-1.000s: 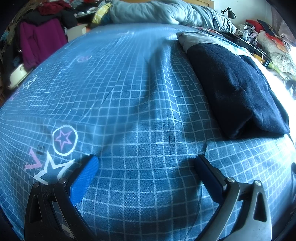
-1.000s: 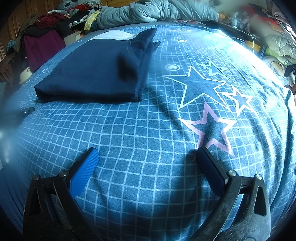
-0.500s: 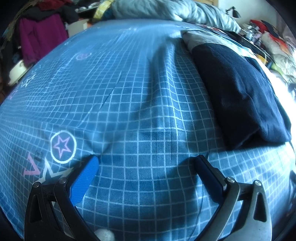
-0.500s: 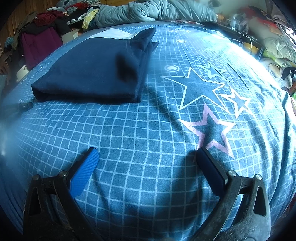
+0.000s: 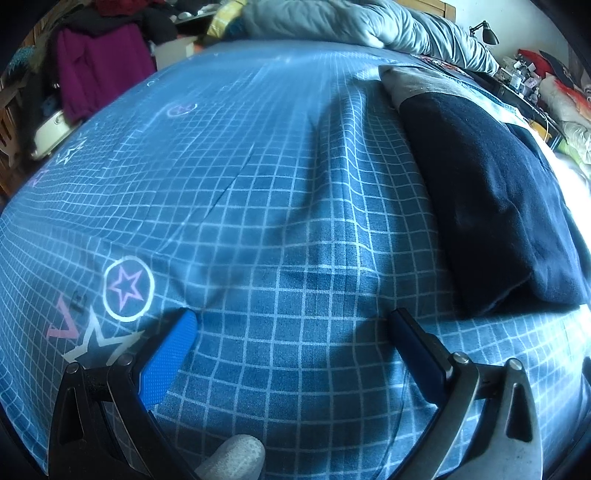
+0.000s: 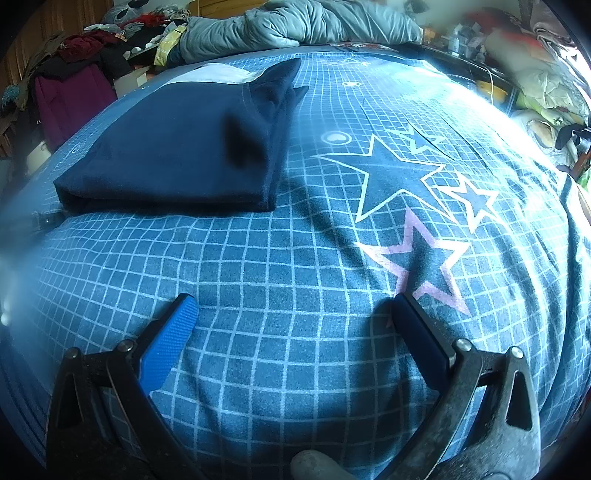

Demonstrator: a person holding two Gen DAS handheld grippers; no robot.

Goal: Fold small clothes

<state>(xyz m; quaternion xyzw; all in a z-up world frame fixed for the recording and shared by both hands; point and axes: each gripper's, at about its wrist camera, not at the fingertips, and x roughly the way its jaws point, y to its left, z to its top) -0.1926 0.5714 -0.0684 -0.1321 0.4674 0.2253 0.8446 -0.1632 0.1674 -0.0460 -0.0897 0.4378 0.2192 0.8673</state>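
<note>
Both tongs stood spread and empty: left gripper (image 5: 291, 325), right gripper (image 6: 293, 308), over the bedspread (image 6: 280, 266). Navy garment (image 6: 177, 147) lay folded mid-bed, near neither side edge. Judged the fold complete; any tidying should pinch its near folded edge, lifting low.

— What am I working over?

— I see a bed (image 5: 280, 229) under a blue grid-print cover, stars printed on it.

— And lying on it?

— I make out a folded navy garment (image 6: 177, 147) over something pale, and a crumpled grey duvet (image 6: 295, 26) at the far end.
</note>
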